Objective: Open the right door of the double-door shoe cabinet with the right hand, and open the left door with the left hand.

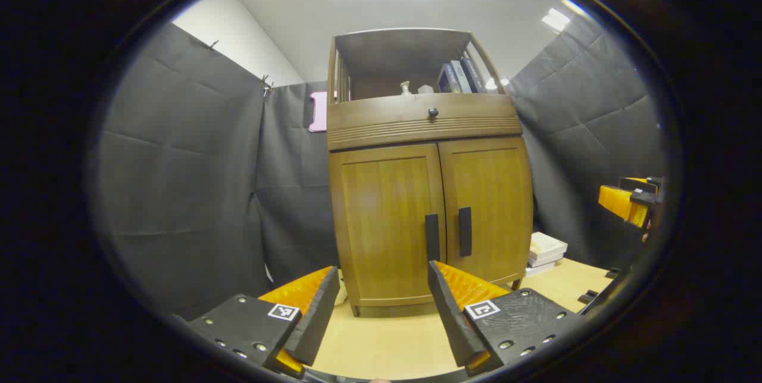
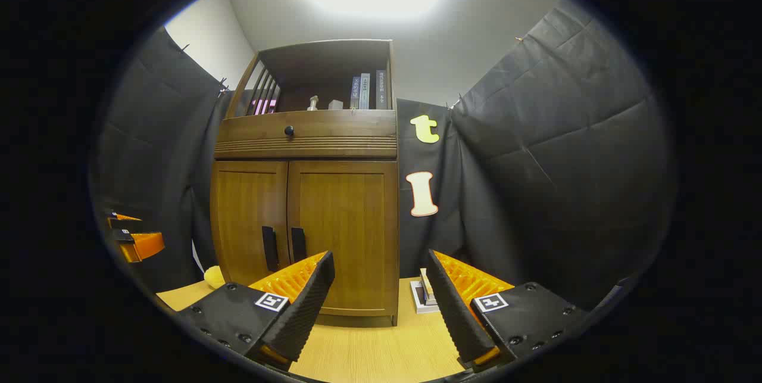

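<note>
A brown wooden shoe cabinet [image 1: 425, 127] [image 2: 306, 139] stands on the light wood table with both doors closed. Its left door [image 1: 387, 222] [image 2: 247, 216] and right door [image 1: 494, 204] [image 2: 348, 228] each carry a dark vertical handle near the centre seam: left handle [image 1: 432, 237] [image 2: 269, 248], right handle [image 1: 465, 231] [image 2: 297, 244]. My left gripper [image 1: 384, 279] is open, some way in front of the left door. My right gripper [image 2: 381, 270] is open, short of the cabinet's right edge. Each gripper also shows far off in the other's view: right gripper [image 1: 631, 201], left gripper [image 2: 134, 240].
A drawer with a round knob [image 1: 433, 112] [image 2: 289, 130] sits above the doors; books and small items stand on the open shelf [image 1: 458, 76] [image 2: 366, 91]. Stacked books [image 1: 545, 249] [image 2: 425, 293] lie right of the cabinet. A yellow object [image 2: 214, 276] lies at its left foot.
</note>
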### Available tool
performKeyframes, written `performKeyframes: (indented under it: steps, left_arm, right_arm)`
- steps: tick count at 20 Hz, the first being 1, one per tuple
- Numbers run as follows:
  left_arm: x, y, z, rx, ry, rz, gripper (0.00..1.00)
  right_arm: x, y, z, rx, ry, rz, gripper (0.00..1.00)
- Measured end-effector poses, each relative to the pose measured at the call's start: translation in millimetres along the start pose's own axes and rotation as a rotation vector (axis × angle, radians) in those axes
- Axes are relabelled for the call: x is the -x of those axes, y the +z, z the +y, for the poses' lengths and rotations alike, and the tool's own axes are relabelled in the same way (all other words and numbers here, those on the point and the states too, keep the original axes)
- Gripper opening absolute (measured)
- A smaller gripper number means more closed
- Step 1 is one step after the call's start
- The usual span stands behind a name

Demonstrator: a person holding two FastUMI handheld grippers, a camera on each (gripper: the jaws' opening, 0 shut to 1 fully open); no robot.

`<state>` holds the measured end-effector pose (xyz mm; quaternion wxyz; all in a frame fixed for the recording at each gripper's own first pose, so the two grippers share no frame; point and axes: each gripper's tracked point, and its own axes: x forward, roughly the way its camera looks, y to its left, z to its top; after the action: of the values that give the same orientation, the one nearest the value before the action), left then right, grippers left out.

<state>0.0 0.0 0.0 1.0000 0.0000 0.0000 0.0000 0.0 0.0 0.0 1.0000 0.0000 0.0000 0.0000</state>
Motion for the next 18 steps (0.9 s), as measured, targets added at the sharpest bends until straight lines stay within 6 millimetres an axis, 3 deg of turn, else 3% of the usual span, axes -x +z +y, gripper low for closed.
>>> performKeyframes:
  steps: [18]
  left_arm:
    - [-2.3, 4.9, 2.1, -0.025, 0.020, -0.028, 0.84]
  right_arm:
    - [-8.1, 2.2, -4.6, -0.001, 0.014, 0.003, 0.96]
